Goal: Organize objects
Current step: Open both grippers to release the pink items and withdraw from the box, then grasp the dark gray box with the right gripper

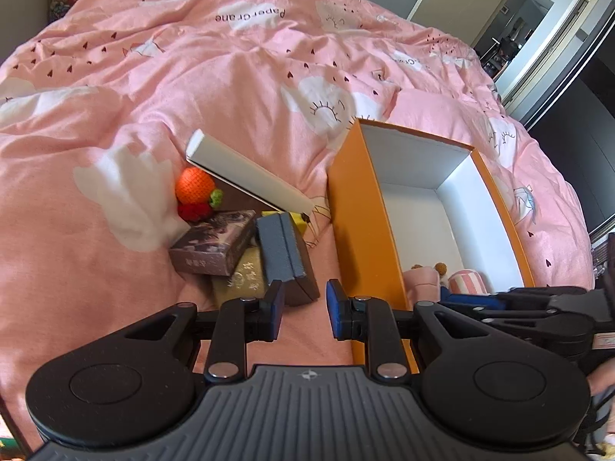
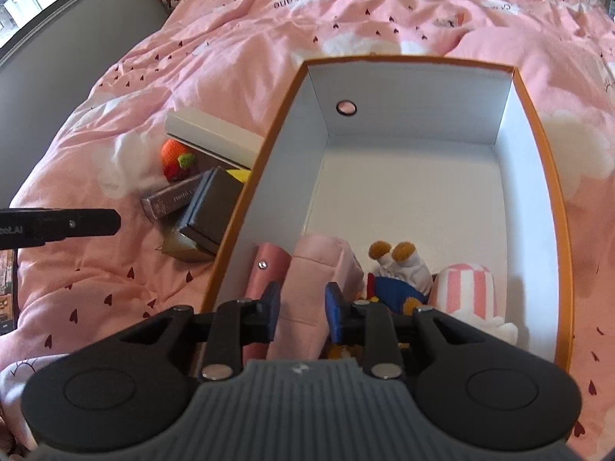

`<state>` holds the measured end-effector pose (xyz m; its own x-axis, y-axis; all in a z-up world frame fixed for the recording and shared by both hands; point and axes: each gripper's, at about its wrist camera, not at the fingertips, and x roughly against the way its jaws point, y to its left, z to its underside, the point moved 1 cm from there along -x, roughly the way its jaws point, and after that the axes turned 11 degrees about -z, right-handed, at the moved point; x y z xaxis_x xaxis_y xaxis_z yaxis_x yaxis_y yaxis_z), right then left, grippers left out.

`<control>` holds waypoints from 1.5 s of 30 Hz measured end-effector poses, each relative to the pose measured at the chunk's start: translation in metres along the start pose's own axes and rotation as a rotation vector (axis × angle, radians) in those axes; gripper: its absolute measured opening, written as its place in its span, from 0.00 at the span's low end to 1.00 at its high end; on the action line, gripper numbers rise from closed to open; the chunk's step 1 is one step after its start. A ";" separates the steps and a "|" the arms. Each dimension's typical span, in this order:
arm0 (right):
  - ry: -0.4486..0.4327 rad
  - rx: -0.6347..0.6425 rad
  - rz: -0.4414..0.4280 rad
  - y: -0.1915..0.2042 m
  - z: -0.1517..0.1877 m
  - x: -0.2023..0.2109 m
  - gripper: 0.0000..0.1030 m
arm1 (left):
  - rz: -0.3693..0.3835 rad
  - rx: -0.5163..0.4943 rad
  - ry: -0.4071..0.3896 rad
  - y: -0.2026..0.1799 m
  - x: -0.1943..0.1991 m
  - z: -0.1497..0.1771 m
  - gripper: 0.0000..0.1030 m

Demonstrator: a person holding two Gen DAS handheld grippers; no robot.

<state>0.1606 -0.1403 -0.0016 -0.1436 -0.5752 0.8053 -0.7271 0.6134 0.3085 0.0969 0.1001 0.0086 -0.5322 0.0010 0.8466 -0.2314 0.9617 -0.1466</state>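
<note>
while the soft toys (image 2: 399, 269) are already sitting inside the orange box (image 2: 553, 176), the small boxes (image 1: 246, 253) are waiting beside it on the bed (image 1: 115, 96); left gripper (image 1: 305, 309) is hovering with jaws narrowly apart and empty, right gripper (image 2: 301, 309) is straddling a pink toy (image 2: 311, 288).

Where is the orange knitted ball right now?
The orange ball lies on the bed, left of the orange box, under the tilted white lid in both views.

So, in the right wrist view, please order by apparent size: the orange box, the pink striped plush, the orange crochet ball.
1. orange box
2. pink striped plush
3. orange crochet ball

The plush lies nearer the camera than the ball, so that gap is partly exaggerated.
</note>
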 end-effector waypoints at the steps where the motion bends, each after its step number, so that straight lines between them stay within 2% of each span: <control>1: -0.016 0.015 -0.002 0.005 -0.001 0.003 0.32 | -0.008 -0.003 -0.010 0.003 0.001 0.001 0.27; 3: -0.048 0.062 -0.012 0.020 -0.005 0.009 0.38 | -0.019 -0.004 -0.025 0.009 0.002 0.002 0.29; 7: -0.083 0.195 -0.022 0.057 -0.014 0.007 0.39 | -0.031 0.011 -0.055 0.023 0.002 0.003 0.31; 12: -0.050 0.284 -0.030 0.085 -0.026 -0.021 0.40 | -0.081 -0.025 -0.076 0.032 -0.006 0.001 0.32; 15: 0.007 0.293 -0.035 0.091 -0.035 -0.046 0.43 | -0.117 -0.087 -0.076 0.033 -0.016 0.002 0.33; 19: 0.073 0.292 -0.019 0.092 -0.047 -0.075 0.43 | -0.153 -0.152 -0.086 0.034 -0.028 0.002 0.35; 21: 0.114 0.293 -0.008 0.092 -0.053 -0.091 0.44 | -0.158 -0.169 -0.082 0.036 -0.033 0.001 0.39; 24: 0.155 0.282 0.010 0.090 -0.062 -0.111 0.56 | -0.164 -0.189 -0.091 0.039 -0.037 -0.002 0.41; 28: 0.191 0.258 0.025 0.090 -0.073 -0.130 0.60 | -0.164 -0.191 -0.074 0.049 -0.042 -0.010 0.41; 33: 0.237 0.239 0.030 0.093 -0.085 -0.153 0.60 | -0.153 -0.196 -0.043 0.055 -0.050 -0.016 0.41; 41: 0.307 0.219 0.062 0.084 -0.085 -0.176 0.61 | -0.123 -0.204 -0.015 0.055 -0.060 -0.023 0.41; 45: 0.322 0.232 0.057 0.083 -0.086 -0.175 0.55 | -0.121 -0.226 -0.004 0.052 -0.063 -0.024 0.42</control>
<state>0.1836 0.0579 -0.0737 0.0028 -0.3215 0.9469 -0.8618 0.4795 0.1653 0.1380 0.1571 -0.0399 -0.5153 -0.1187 0.8487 -0.1062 0.9916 0.0742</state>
